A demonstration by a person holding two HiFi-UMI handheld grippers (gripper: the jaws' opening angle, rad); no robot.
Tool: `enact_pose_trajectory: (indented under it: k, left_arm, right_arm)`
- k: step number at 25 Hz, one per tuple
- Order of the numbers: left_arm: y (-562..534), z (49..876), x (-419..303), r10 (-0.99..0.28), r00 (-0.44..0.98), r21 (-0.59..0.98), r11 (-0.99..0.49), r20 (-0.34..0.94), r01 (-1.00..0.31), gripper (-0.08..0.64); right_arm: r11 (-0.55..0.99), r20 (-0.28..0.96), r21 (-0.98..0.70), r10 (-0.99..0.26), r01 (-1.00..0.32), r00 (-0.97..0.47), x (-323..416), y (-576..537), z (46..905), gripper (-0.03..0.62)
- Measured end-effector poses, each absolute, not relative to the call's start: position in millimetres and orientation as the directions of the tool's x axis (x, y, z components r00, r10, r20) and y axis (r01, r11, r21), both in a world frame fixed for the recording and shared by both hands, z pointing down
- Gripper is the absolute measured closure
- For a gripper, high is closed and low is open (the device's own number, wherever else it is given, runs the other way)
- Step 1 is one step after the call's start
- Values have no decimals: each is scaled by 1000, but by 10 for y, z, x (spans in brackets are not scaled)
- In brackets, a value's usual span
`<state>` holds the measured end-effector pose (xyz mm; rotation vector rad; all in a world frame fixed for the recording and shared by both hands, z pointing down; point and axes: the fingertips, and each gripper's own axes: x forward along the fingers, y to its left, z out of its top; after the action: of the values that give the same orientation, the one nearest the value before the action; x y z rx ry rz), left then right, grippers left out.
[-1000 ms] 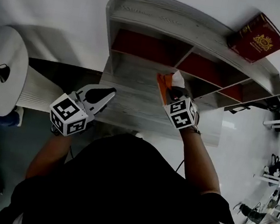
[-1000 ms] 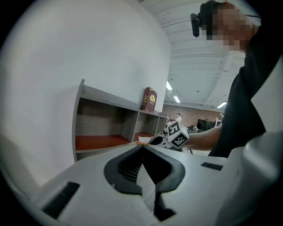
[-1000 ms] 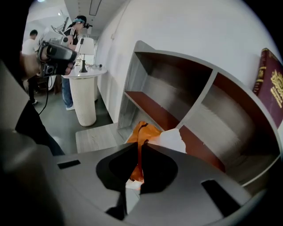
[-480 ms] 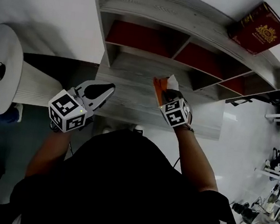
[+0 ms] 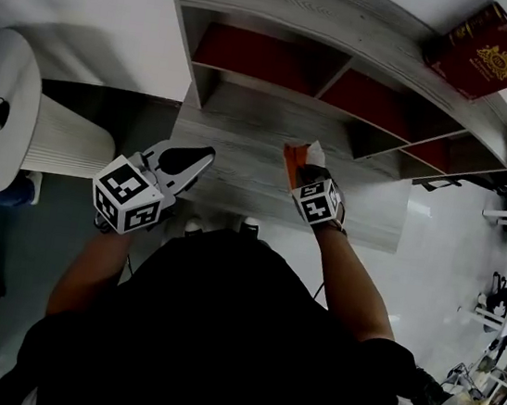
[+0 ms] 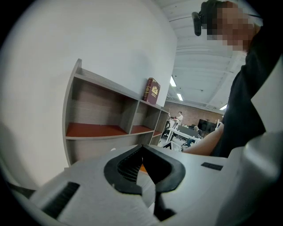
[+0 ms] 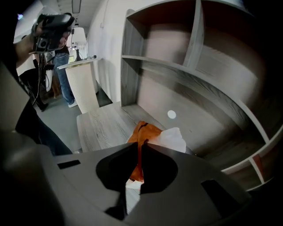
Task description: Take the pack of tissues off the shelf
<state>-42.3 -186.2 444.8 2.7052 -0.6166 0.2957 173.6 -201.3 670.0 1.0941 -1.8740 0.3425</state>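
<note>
Wood tabletop (image 5: pixel 240 162) below shelf (image 5: pixel 288 24), right gripper (image 5: pixel 304 162) clamping tissue pack (image 5: pixel 293 154)

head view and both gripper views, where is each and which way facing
Head view: on person's head, steeply down at shelf and table; torso, arms, left hand-held gripper, right hand-held gripper.
Left gripper view: on left hand-held gripper, facing shelf; shut jaws.
Right gripper view: on right hand-held gripper, down at table; jaws shut on pack of tissues.
All share the shelf.
</note>
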Motion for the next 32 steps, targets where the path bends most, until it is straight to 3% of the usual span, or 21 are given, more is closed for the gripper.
enact_pose_trajectory:
  k: [14, 32]
  left_arm:
    - [-1782, 4696, -476, -430, 841, 321, -786, 329, -528, 543]
    - [-1821, 4915, -494, -492, 788, 342, -716, 370, -608, 543]
  right_arm:
    - [581, 897, 93, -402, -809, -185, 1895, -1901, 7612, 584]
    - [651, 932, 42, -299, -758, -206, 1894, -1956, 8140, 584]
